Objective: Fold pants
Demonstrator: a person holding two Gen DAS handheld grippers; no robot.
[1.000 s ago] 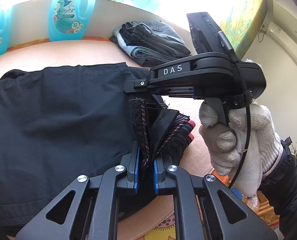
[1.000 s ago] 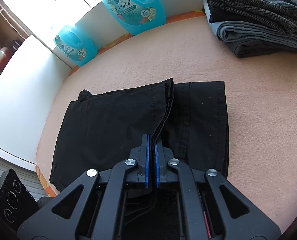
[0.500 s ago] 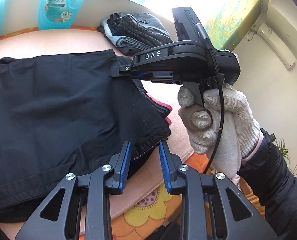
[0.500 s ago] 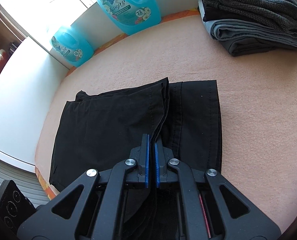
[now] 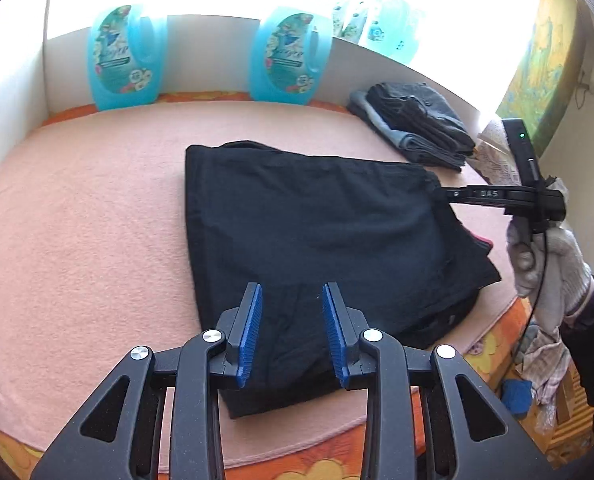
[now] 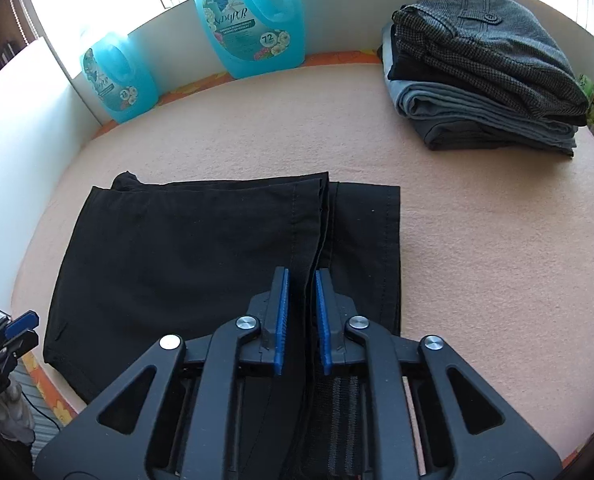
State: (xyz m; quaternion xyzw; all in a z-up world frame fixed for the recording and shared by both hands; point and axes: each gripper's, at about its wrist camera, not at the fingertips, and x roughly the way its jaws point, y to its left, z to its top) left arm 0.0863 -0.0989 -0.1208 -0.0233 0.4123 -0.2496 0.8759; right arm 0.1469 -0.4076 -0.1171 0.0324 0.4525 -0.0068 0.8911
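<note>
Home laundry corner | blue detergent jugs (image 6: 253, 16) line a sunlit window ledge | folded trousers stacked (image 6: 485, 68) on a peach-covered counter (image 6: 477, 248) | painting (image 5: 545, 64) on wall

Left gripper (image 5: 291, 330): jaws, clamped on a fabric edge a second ago, now opening and empty, drawn back above the folded black cotton pants (image 5: 321, 248). Right gripper (image 6: 299, 322): jaws, previously shut on the fold edge, now opening, the edge loose between them, pads clear.
</note>
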